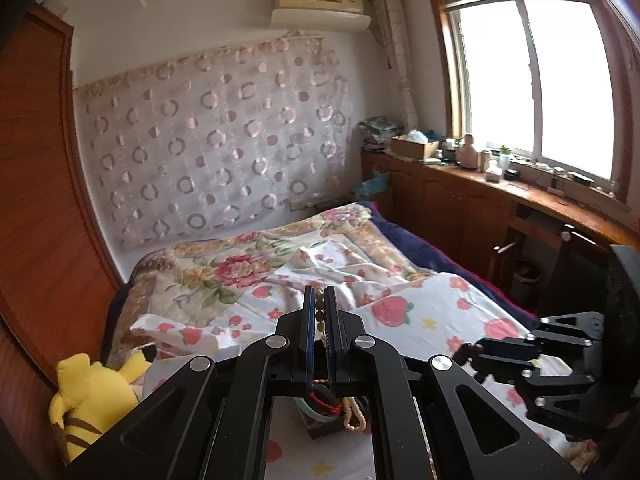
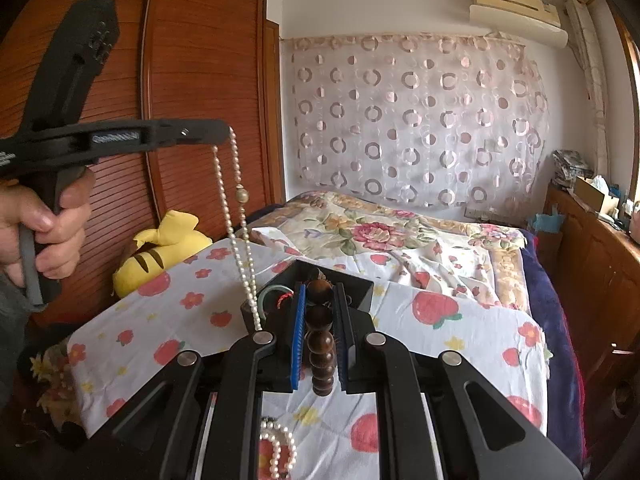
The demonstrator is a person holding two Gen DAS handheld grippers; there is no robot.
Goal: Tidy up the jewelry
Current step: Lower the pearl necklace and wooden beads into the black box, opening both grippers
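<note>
- Left tool (image 2: 224, 130): pinched tight on a pearl necklace (image 2: 236, 216), which hangs straight down into the dark box (image 2: 360, 290) on the bed (image 2: 460, 344).
- Right tool (image 2: 320, 332): clamped on a dark wooden bead strand (image 2: 320, 344), lengthwise between its pads, just short of the box.

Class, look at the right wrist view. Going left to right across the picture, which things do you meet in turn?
Person's hand → yellow plush toy → hanging pearl necklace → dark wooden bead string in the right gripper → wooden cabinet.
</note>
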